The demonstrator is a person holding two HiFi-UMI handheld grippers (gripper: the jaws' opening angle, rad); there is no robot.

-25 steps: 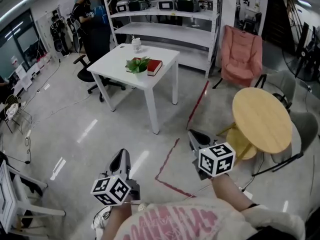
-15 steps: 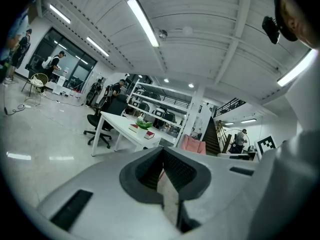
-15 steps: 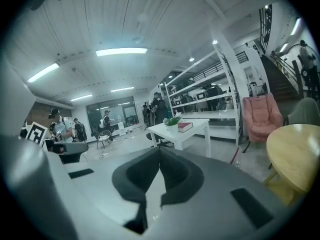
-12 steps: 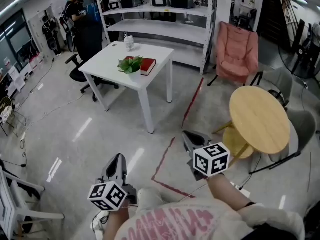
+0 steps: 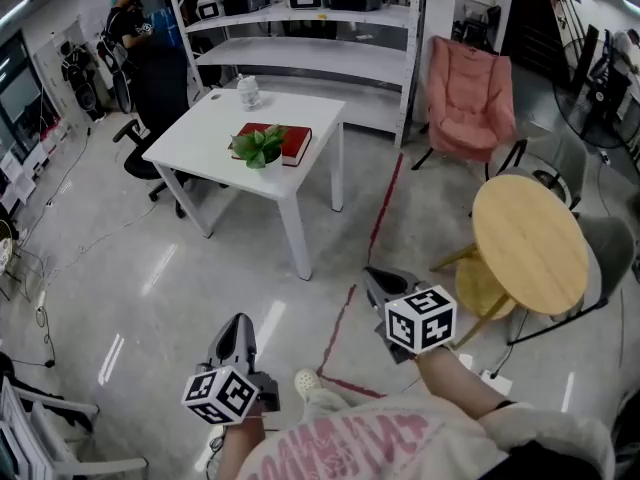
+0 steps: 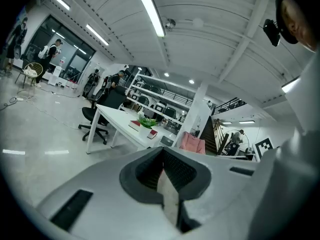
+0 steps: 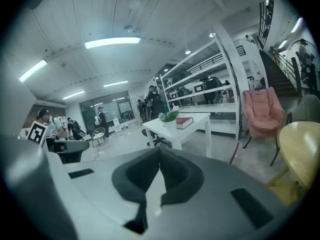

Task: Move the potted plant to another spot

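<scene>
Plant: small green potted plant (image 5: 258,148) in a white pot, by the near edge of the white square table (image 5: 205,128), beside a red book (image 5: 292,144).
Grippers: left gripper (image 5: 238,324) and right gripper (image 5: 376,277), jaws pressed together, empty, well apart from the table.
Risk: jaws arriving unopened may shove the pot off that edge.

Your left gripper (image 5: 237,324) and right gripper (image 5: 378,280) hang over the floor (image 5: 150,268); well ahead of them, the potted plant (image 5: 258,146) stands on the white table (image 5: 200,133), beside a red book (image 5: 293,144).
</scene>
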